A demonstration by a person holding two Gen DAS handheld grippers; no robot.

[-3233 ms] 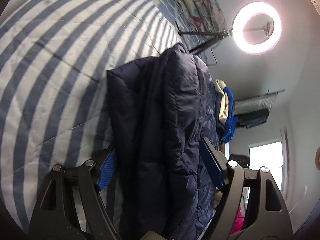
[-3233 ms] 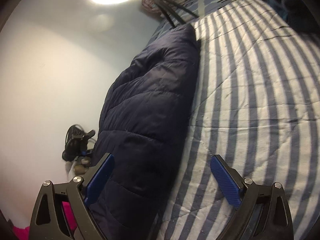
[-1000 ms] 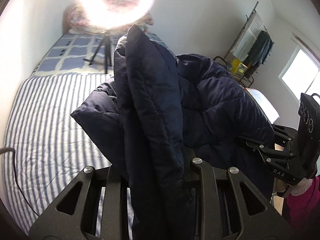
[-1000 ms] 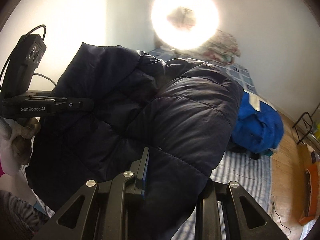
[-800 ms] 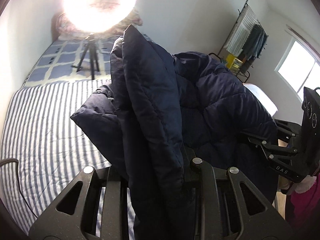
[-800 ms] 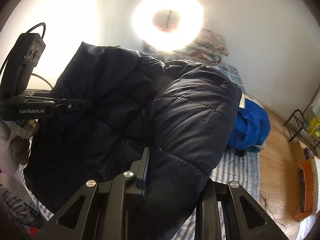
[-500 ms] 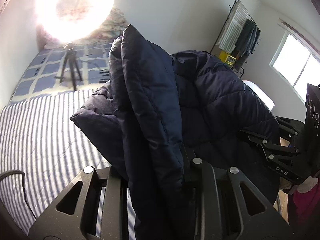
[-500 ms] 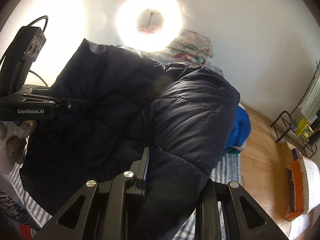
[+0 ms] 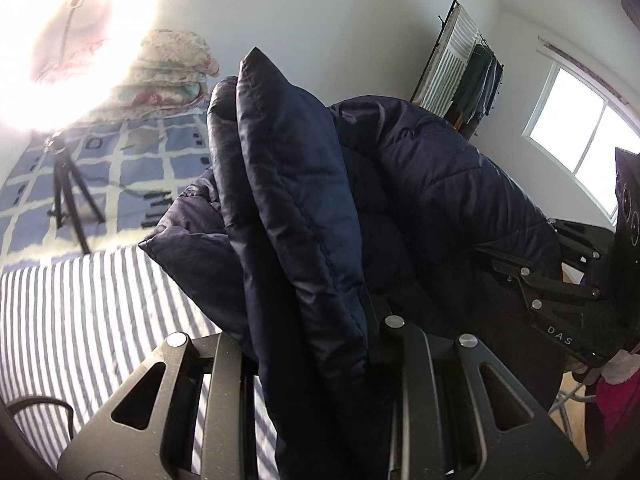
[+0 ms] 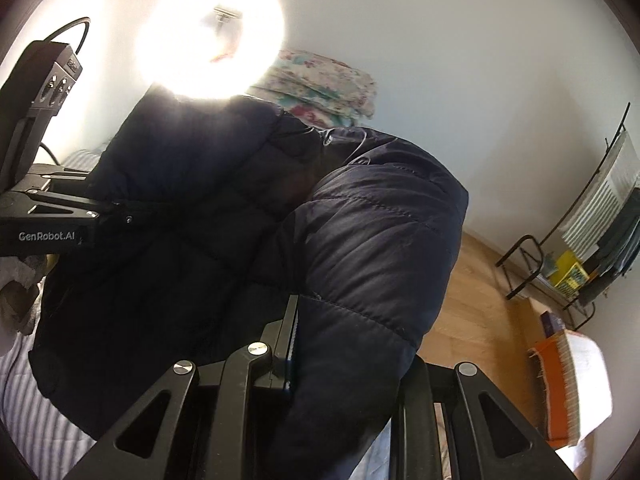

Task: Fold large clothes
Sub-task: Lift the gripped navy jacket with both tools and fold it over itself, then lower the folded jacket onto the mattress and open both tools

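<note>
"GenRobot.AI" on left tongs (image 10: 48,236) (white print); "DAS", perhaps partial, on right tongs (image 9: 560,330).

The quilted jacket (image 9: 304,208) is slightly glossy dark cloth; the claw (image 9: 312,344) frames look matt black plastic.

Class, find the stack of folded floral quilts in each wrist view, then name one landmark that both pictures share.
Left wrist view: the floral quilts lie upper left, beside the ring light's glare, behind the navy jacket.
Right wrist view: the quilts sit upper centre, right of the glare, above the jacket.
Shared landmark: the ring light.
</note>
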